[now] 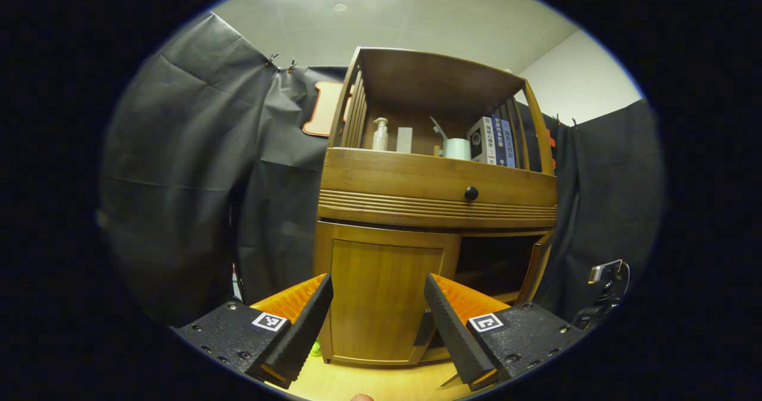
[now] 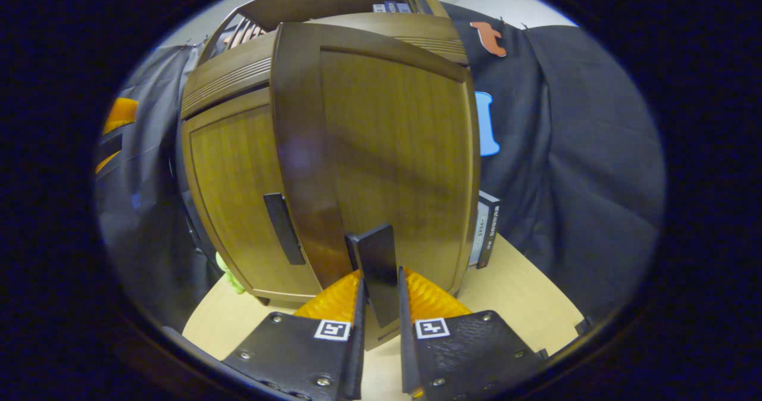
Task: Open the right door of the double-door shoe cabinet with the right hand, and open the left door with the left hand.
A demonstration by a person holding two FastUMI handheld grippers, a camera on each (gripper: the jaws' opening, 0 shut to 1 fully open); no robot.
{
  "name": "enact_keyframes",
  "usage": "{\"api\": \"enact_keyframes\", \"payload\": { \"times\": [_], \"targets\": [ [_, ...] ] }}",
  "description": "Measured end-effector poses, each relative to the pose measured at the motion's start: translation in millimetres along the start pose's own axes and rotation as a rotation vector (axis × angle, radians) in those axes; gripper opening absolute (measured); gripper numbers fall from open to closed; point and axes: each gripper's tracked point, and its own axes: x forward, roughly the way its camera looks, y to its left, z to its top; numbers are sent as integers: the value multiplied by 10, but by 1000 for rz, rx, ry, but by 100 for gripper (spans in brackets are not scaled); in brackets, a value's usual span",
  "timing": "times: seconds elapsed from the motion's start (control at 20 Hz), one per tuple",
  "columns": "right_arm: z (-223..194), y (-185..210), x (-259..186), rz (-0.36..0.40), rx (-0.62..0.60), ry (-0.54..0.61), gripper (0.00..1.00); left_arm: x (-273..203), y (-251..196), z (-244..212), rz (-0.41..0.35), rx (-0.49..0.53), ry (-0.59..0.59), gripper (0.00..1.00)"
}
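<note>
Black cloth booth wall [image 1: 190, 151] behind and to both sides, pale ceiling above, light wooden bench [image 2: 524, 294] below. Double-door shoe cabinet [image 1: 437, 187] standing on the bench, seen from low in front in the left gripper view; open shelf on top holding a pump bottle [image 1: 380, 134], a pale block, a white roll [image 1: 457, 149] and a row of books [image 1: 494, 142]. Drawer front below the shelf with a round dark knob [image 1: 471, 193].

Left door [image 1: 381, 297] shut, flush with the cabinet front, dark bar handle [image 2: 284, 228] at its inner edge. Right door [image 2: 387, 157] swung out toward the camera in the right gripper view, dark interior [image 1: 497, 264] exposed behind it in the left gripper view.

Left claw [image 1: 378, 323] released, fingers spread wide, held near and in front of the left door, apart from it. Right claw [image 2: 380, 306] clenched on the right door's handle [image 2: 377, 270], one finger pressed to each side of the dark bar at the door's lower edge. Other gripper glimpsed at far right of the left gripper view, beside the opened door.

Small green object [image 2: 229, 273] on the bench at the cabinet's left foot; dark flat item [image 2: 485, 228] leaning just behind the opened door.
</note>
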Motion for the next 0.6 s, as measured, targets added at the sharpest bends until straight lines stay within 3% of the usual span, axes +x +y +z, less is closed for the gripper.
{"api": "enact_keyframes", "payload": {
  "times": [0.05, 0.1, 0.25, 0.6],
  "targets": [
    [-4, -6, 0, -7, 0, -2, 24, 9, -60, -20, -15, 0, 3, 91],
    [5, -5, 0, -16, -1, -6, 25, 18, -113, -35, -29, 1, 7, 95],
    [5, -21, 11, -45, -12, -15, 25, 32, -261, -88, -68, 0, 17, 91],
    [132, -132, -78, -134, -15, -29, 25, 95, -527, -184, -130, -17, 35, 95]
  ]
}}
